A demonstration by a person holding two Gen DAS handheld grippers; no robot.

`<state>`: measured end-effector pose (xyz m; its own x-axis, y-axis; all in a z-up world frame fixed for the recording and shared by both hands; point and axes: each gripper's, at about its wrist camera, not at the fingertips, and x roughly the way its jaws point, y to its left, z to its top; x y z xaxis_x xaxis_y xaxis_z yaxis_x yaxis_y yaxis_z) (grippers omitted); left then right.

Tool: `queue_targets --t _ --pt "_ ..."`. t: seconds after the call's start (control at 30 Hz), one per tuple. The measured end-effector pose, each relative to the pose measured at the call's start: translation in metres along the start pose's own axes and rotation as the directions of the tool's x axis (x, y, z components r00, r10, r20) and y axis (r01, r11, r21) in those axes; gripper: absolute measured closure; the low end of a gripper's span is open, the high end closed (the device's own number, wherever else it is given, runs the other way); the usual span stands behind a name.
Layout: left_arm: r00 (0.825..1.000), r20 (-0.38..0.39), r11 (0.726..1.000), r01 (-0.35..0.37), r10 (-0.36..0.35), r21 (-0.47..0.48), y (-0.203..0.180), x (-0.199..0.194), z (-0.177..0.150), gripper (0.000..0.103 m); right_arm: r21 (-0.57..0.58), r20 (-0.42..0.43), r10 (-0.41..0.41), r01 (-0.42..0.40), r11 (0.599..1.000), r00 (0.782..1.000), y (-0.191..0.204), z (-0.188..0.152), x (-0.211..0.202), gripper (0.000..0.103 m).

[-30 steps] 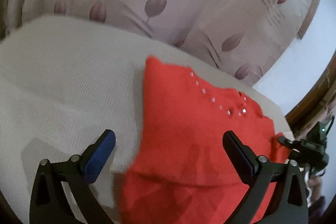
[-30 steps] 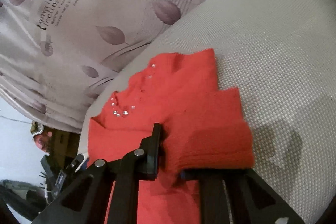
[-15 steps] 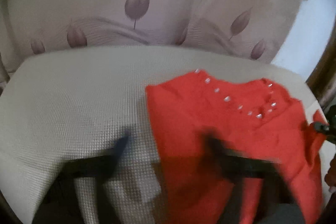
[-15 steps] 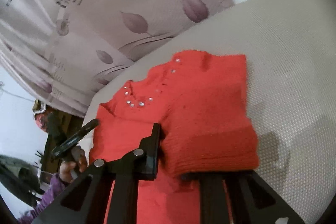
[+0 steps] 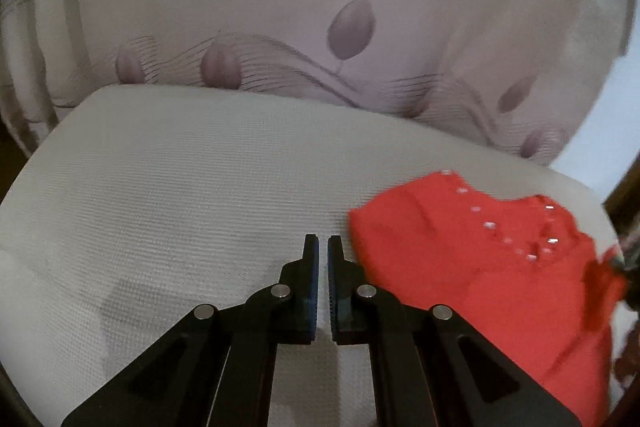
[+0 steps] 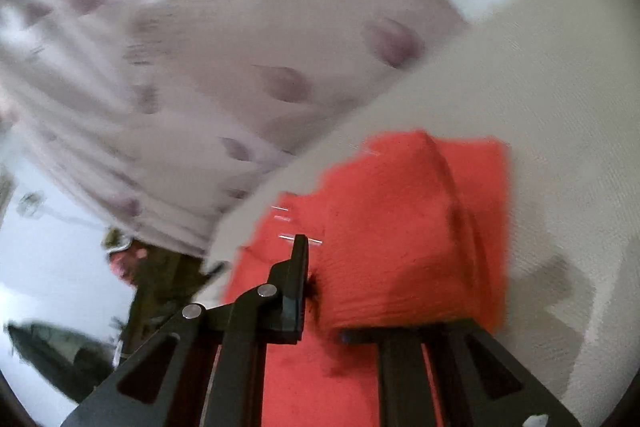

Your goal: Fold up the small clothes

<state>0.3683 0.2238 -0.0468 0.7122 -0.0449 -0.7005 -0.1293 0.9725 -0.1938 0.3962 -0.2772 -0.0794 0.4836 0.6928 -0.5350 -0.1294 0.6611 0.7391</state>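
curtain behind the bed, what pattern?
The pale pink curtain carries mauve leaf or bud shapes on thin wavy lines; sharpest in the left wrist view.

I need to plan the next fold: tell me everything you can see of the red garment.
The red garment is a small knitted top with shiny studs around its neckline. It lies on the pale woven surface, one part folded over the rest. The right gripper is shut on that folded layer. The left gripper, shut and empty, is beside it, not touching.
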Motion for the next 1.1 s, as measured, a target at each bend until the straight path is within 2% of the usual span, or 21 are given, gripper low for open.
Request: queue_targets --t 0.07,0.1,0.17,0.2,0.23,0.33,0.4,0.43,0.47,0.5,0.57,0.6,0.63,0.7,0.83,0.93,0.97,1.1 --pt "0.999 -0.009 0.998 0.049 -0.049 0.039 -0.012 -0.01 -0.004 0.096 0.041 -0.019 -0.008 0.009 0.999 1.0 -0.019 -0.002 0.001 0.087" --pt "0.997 -0.025 0.996 0.068 -0.067 0.056 -0.018 -0.011 -0.005 0.093 0.091 -0.02 0.038 -0.036 0.995 0.999 -0.028 -0.002 0.0 0.087" --pt "0.993 -0.08 0.991 0.09 -0.082 0.102 -0.033 -0.006 -0.01 0.068 0.113 -0.01 0.053 -0.052 0.992 0.999 -0.032 0.001 -0.004 0.079" --pt "0.992 -0.099 0.989 0.094 -0.082 0.116 -0.038 -0.004 -0.012 0.051 0.102 -0.005 0.051 -0.05 0.994 0.999 -0.029 0.001 -0.007 0.075" --pt "0.991 -0.105 0.988 0.091 -0.079 0.122 -0.04 -0.001 -0.013 0.044 0.092 -0.004 0.058 -0.057 0.994 0.998 -0.025 0.002 -0.008 0.069" --pt "0.99 -0.112 0.99 0.095 -0.083 0.105 -0.038 0.002 -0.012 0.043 0.048 -0.005 0.083 -0.082 0.995 0.997 -0.013 0.001 -0.01 0.068" --pt "0.989 -0.124 0.994 0.093 -0.084 0.064 -0.03 0.008 -0.01 0.043 0.003 -0.002 0.068 -0.068 0.998 0.998 -0.005 -0.001 -0.011 0.068" --pt "0.987 -0.131 0.993 0.101 -0.094 0.052 -0.028 0.01 -0.011 0.043 -0.036 -0.007 0.034 -0.034 0.999 0.999 0.001 -0.002 -0.009 0.073" --pt "0.983 -0.146 0.992 0.116 -0.109 0.04 -0.026 0.016 -0.01 0.043 -0.051 -0.011 0.016 -0.017 0.999 1.0 0.003 -0.002 -0.007 0.086" --pt "0.981 -0.155 0.991 0.128 -0.12 0.039 -0.025 0.019 -0.01 0.043 -0.063 -0.026 0.001 -0.002 0.998 1.0 0.005 -0.002 -0.003 0.092" --pt "0.979 -0.171 0.989 0.126 -0.112 0.074 -0.031 0.028 -0.011 0.047 -0.069 -0.041 -0.007 0.005 0.998 0.999 0.007 -0.003 0.003 0.093" --pt "0.979 -0.174 0.989 0.123 -0.106 0.085 -0.033 0.032 -0.012 0.062 -0.074 -0.042 -0.009 0.006 0.997 0.999 0.008 -0.004 0.004 0.093" --pt "0.979 -0.178 0.988 0.121 -0.103 0.094 -0.036 0.035 -0.012 0.082 -0.077 -0.04 -0.007 0.004 0.997 0.999 0.008 -0.004 0.004 0.093" --pt "0.985 -0.148 0.989 0.104 -0.087 0.107 -0.038 0.033 -0.01 0.096 -0.078 -0.033 0.001 -0.003 0.997 0.999 0.008 -0.004 0.003 0.093" --pt "0.997 -0.082 0.996 0.01 -0.002 0.086 -0.03 0.025 -0.004 0.097 -0.07 -0.013 0.072 -0.072 0.995 0.997 0.019 -0.001 -0.003 0.093" --pt "0.999 -0.044 0.999 -0.022 0.024 0.041 -0.012 0.019 0.003 0.101 -0.076 0.013 0.18 -0.178 0.981 0.984 0.034 0.003 -0.006 0.093" --pt "0.999 -0.041 0.999 -0.029 0.031 0.029 -0.007 0.019 0.004 0.101 -0.072 0.021 0.191 -0.189 0.979 0.981 0.035 0.003 -0.007 0.093" --pt "0.997 -0.052 0.998 -0.058 0.06 0.029 0.005 0.021 0.0 0.101 -0.026 -0.011 0.089 -0.09 0.996 0.996 0.009 0.0 0.008 0.093"
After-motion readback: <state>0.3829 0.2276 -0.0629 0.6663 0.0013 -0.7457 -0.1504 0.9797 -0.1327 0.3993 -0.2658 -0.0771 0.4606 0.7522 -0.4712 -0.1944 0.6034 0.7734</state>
